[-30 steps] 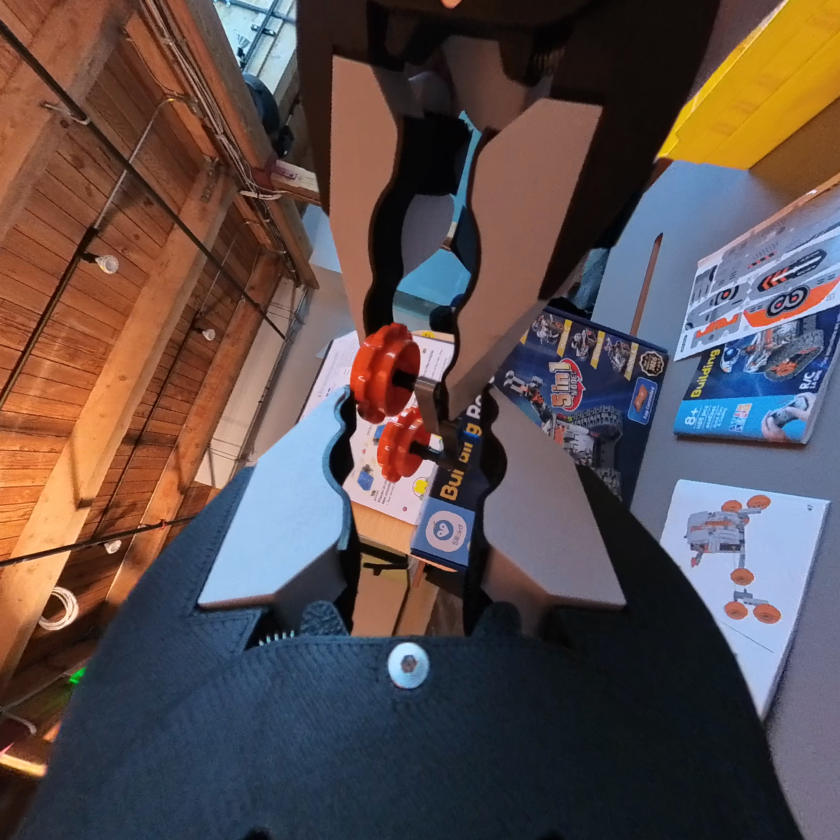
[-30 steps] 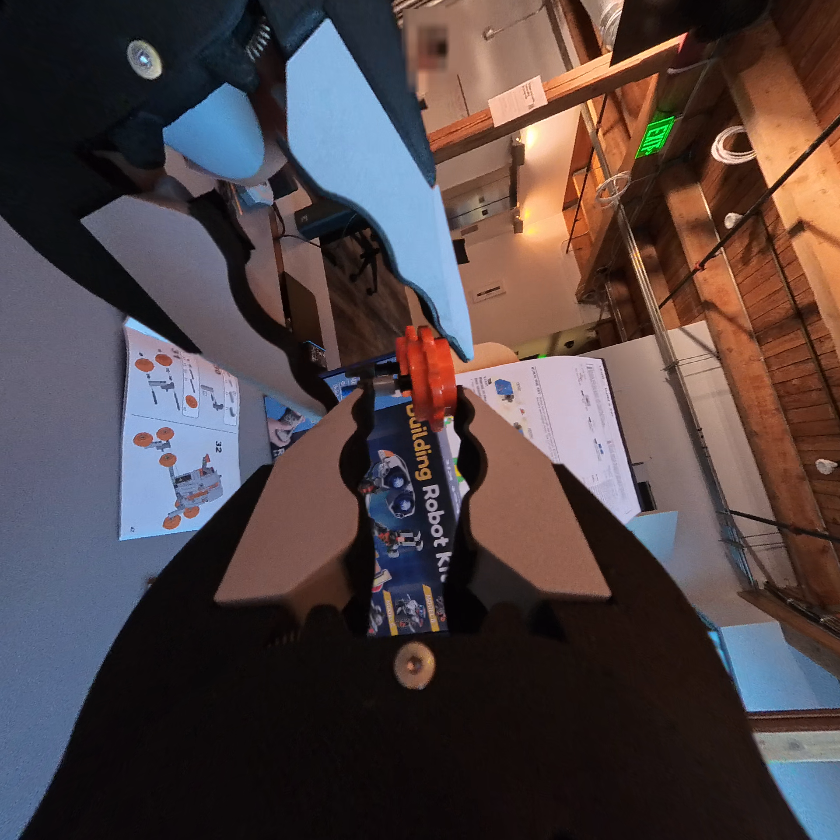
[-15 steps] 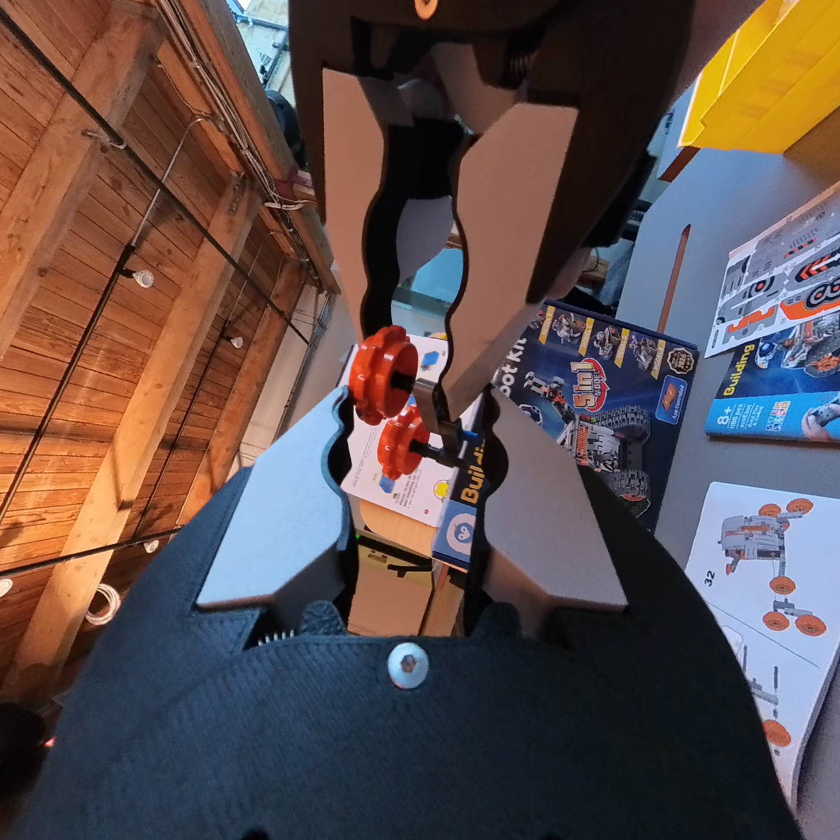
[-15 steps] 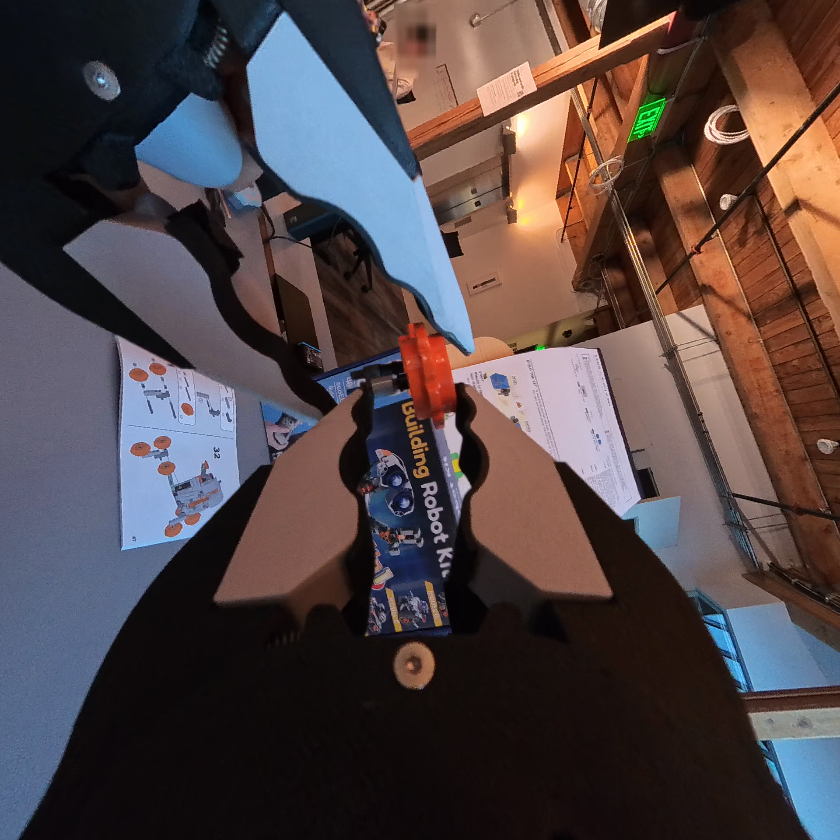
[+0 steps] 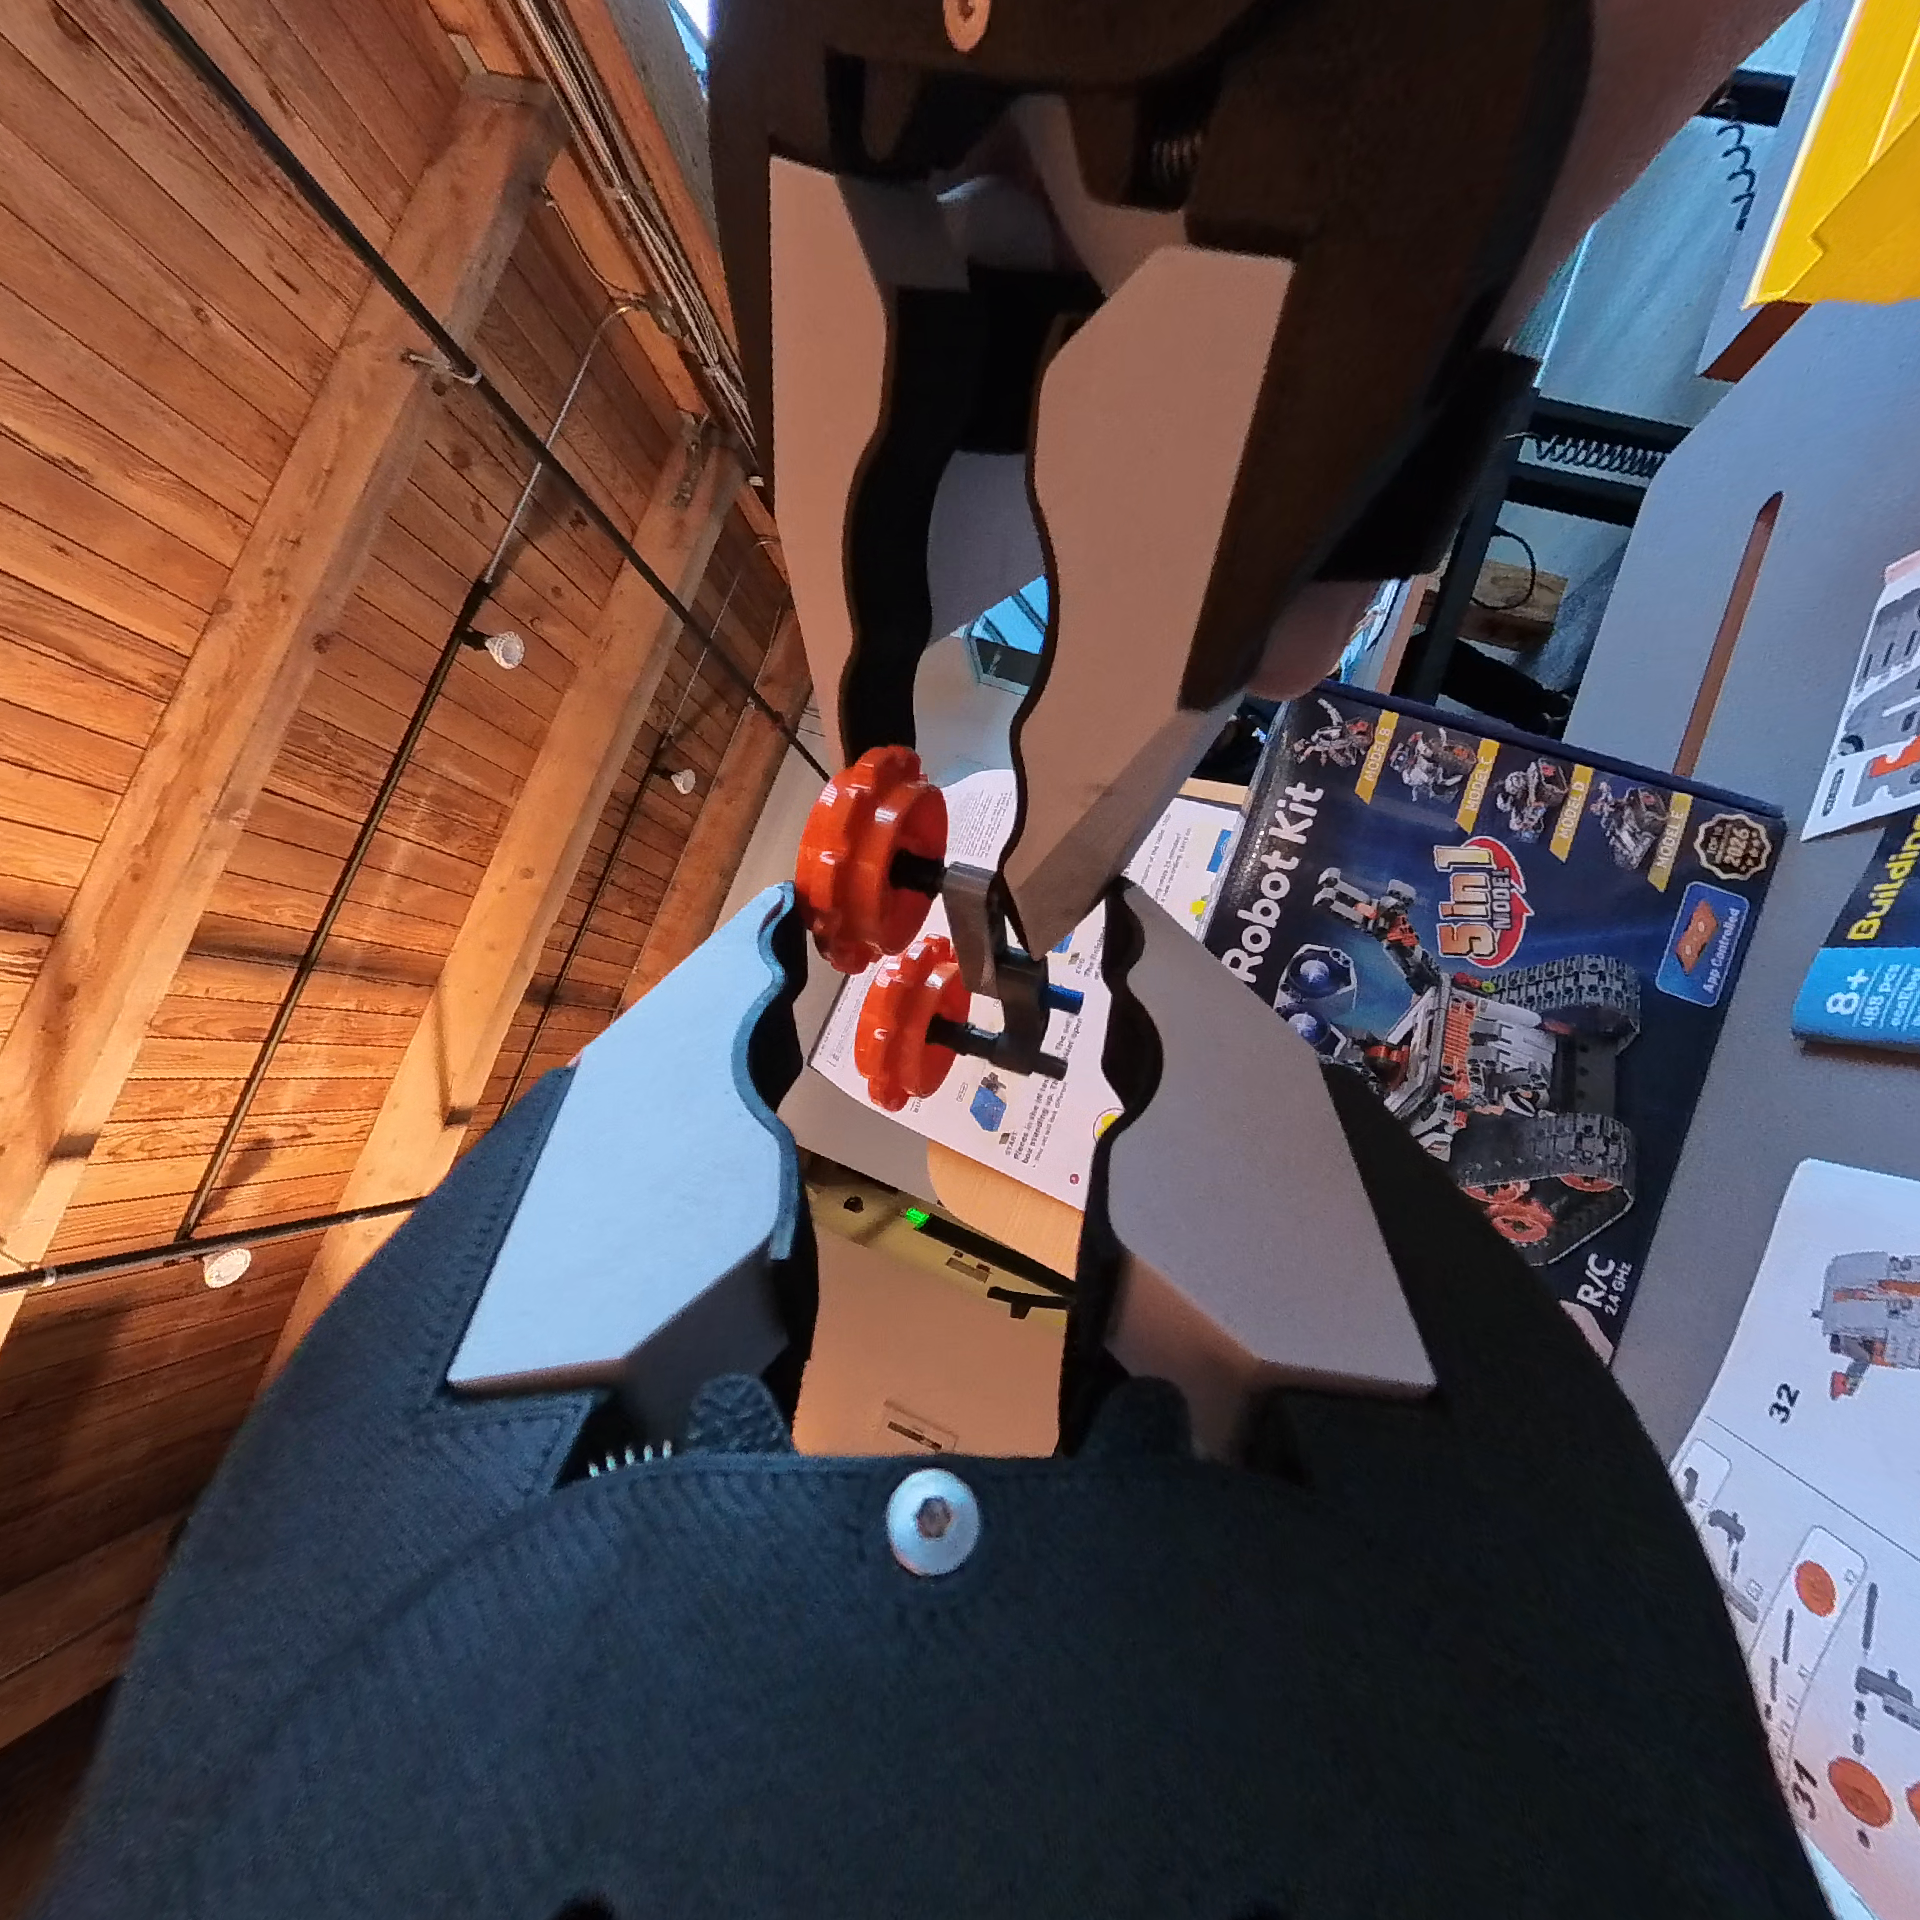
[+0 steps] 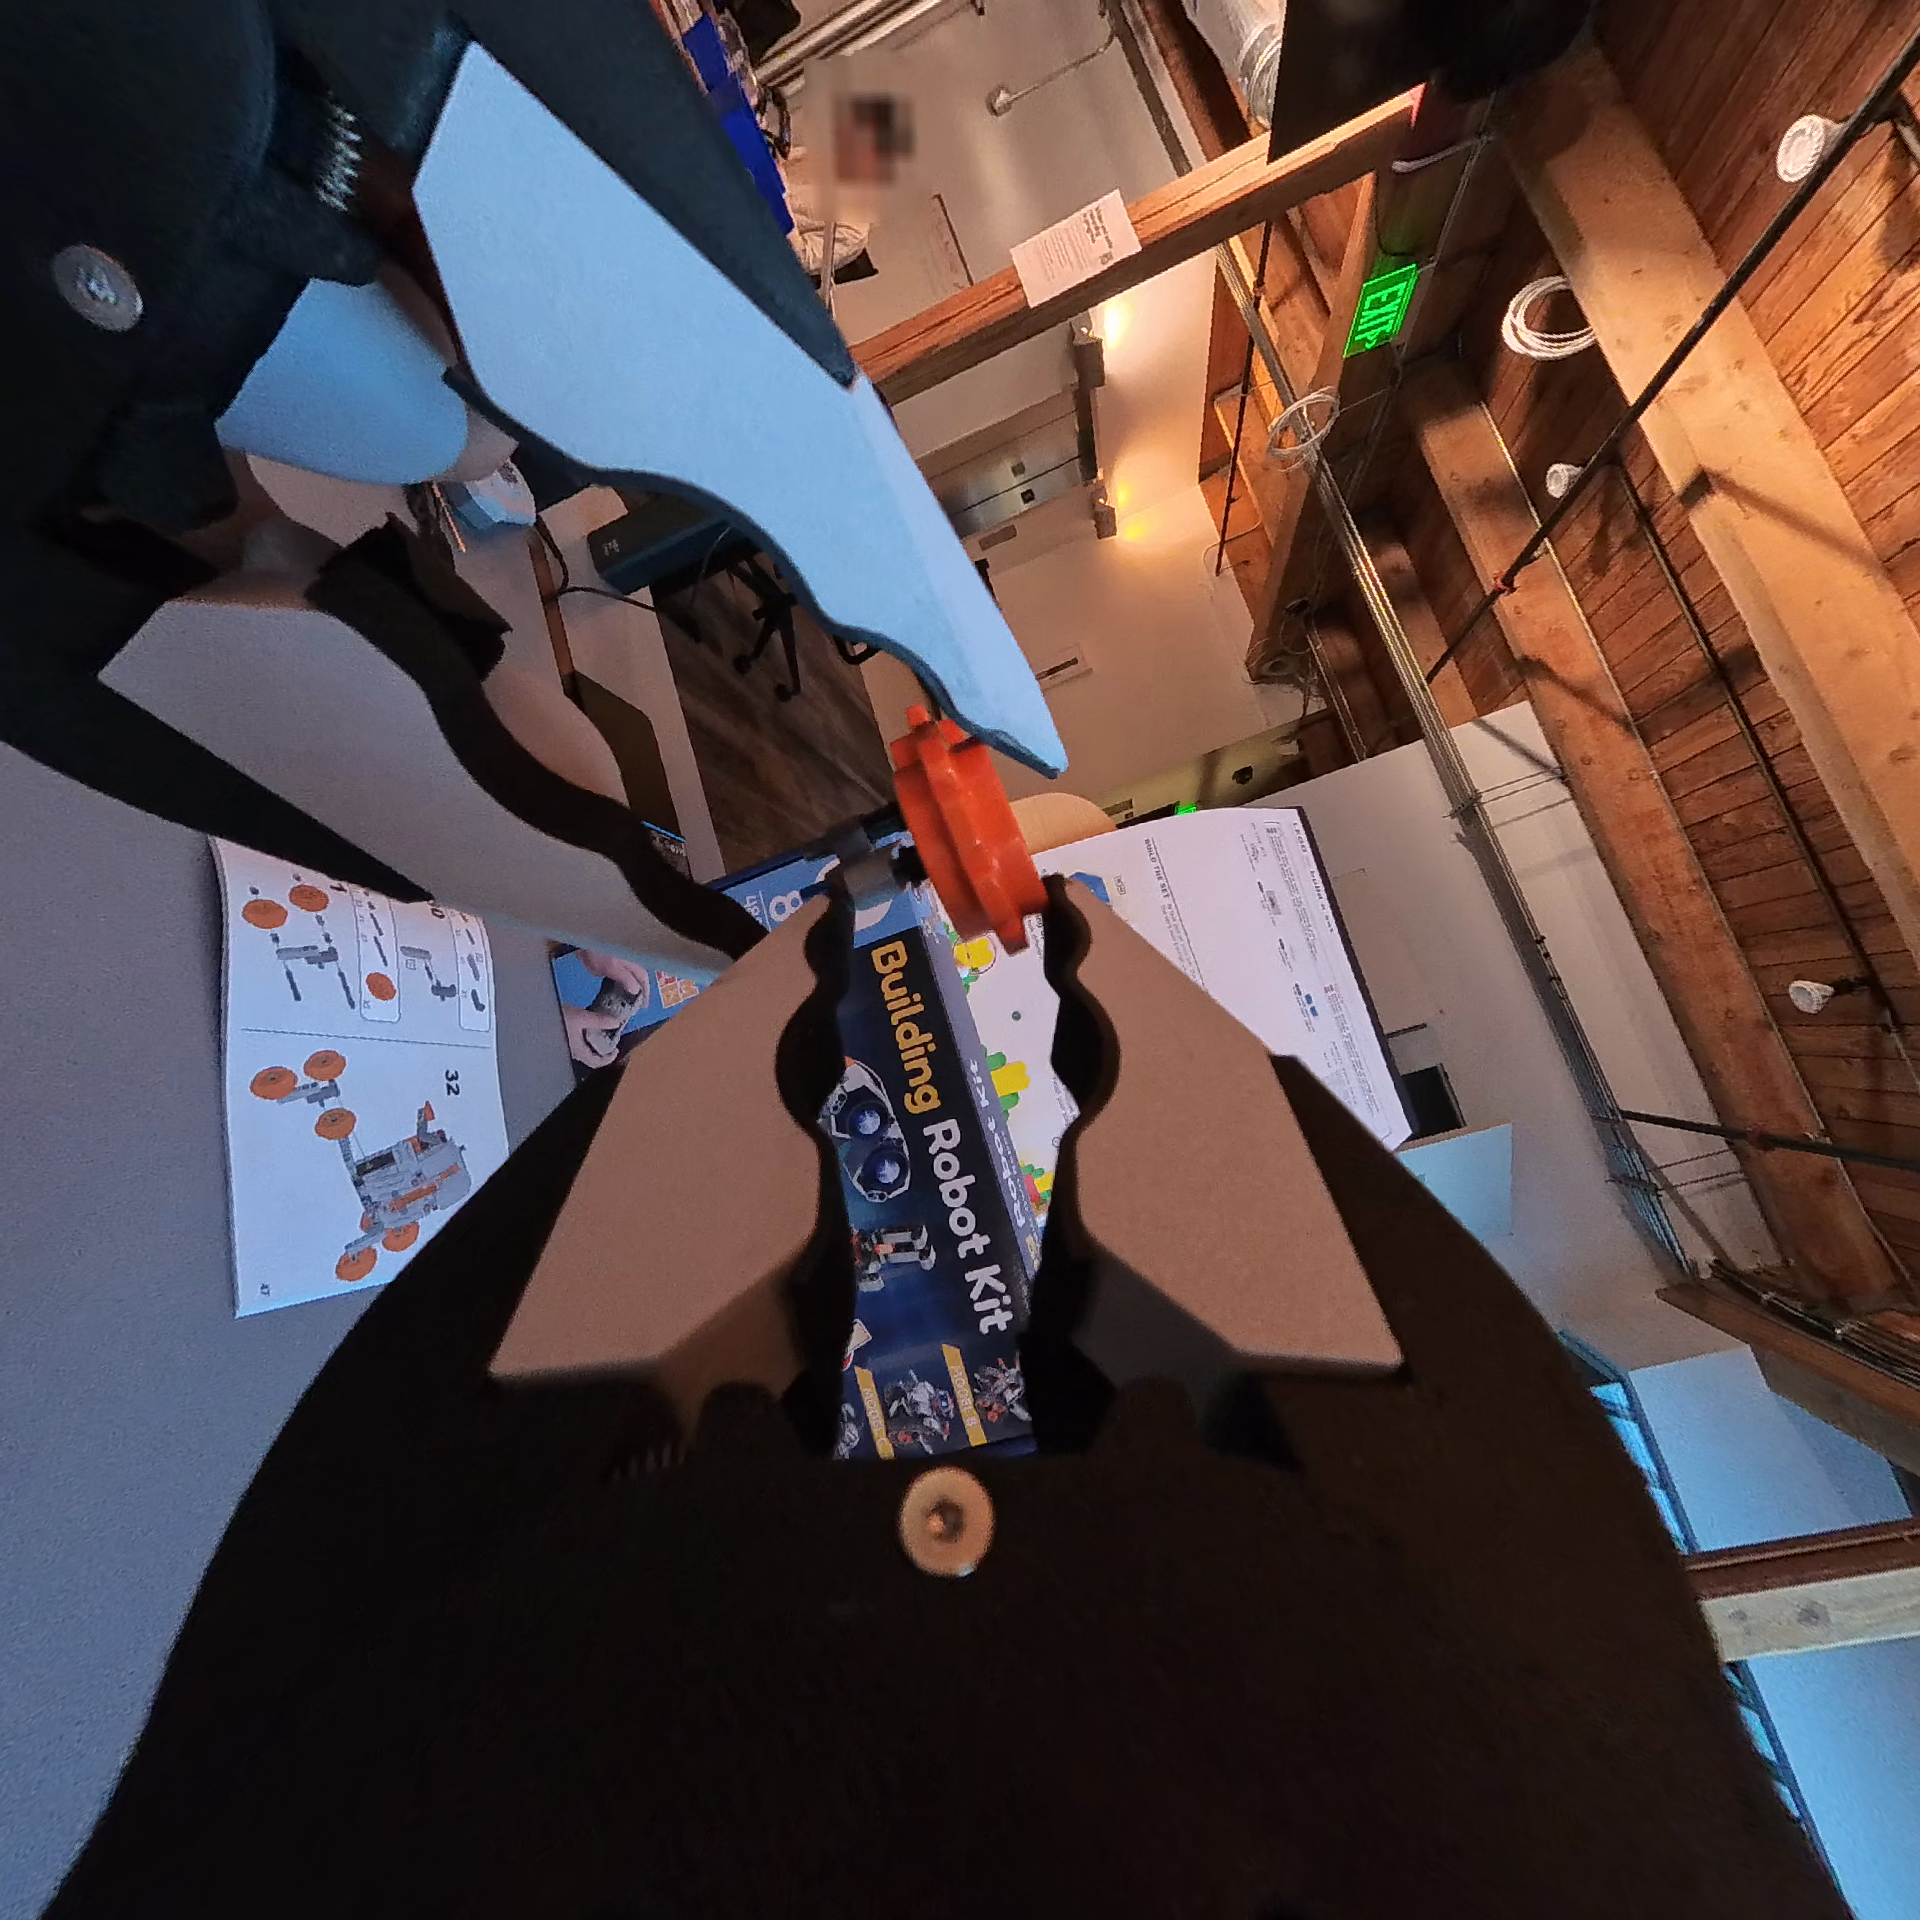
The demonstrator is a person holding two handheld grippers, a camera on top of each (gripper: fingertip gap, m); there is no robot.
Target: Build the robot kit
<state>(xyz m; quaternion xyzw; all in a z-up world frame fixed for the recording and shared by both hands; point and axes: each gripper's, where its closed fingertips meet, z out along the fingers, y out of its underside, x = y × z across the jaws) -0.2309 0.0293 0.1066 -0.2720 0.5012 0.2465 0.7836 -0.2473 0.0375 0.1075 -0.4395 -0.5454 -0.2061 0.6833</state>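
Observation:
A small toy assembly of two orange wheels (image 5: 868, 857) on black axles, joined by a grey beam (image 5: 975, 920), hangs in the air between the two grippers, which face each other. My left gripper (image 5: 948, 909) closes around it from below, one fingertip against the upper wheel. My right gripper (image 5: 951, 831) comes in from the top and its fingers pinch the upper wheel and the beam. In the right wrist view the right gripper (image 6: 940, 904) holds an orange wheel (image 6: 966, 842) at its fingertips, with the left gripper (image 6: 888, 857) coming in from the upper left.
A dark blue kit box (image 5: 1475, 966) stands on the grey table (image 5: 1766, 1091), also in the right wrist view (image 6: 935, 1143). Open instruction pages (image 5: 1818, 1455) and a blue booklet (image 5: 1860, 956) lie beside it. A yellow bin (image 5: 1849, 156) sits at the far edge. Wooden beams are overhead. Both grippers' tips are close together, under 4 cm apart.
Both grippers have swung together with the wheel assembly held still between them. The box and pages have shifted in both views. Neither grip has changed.

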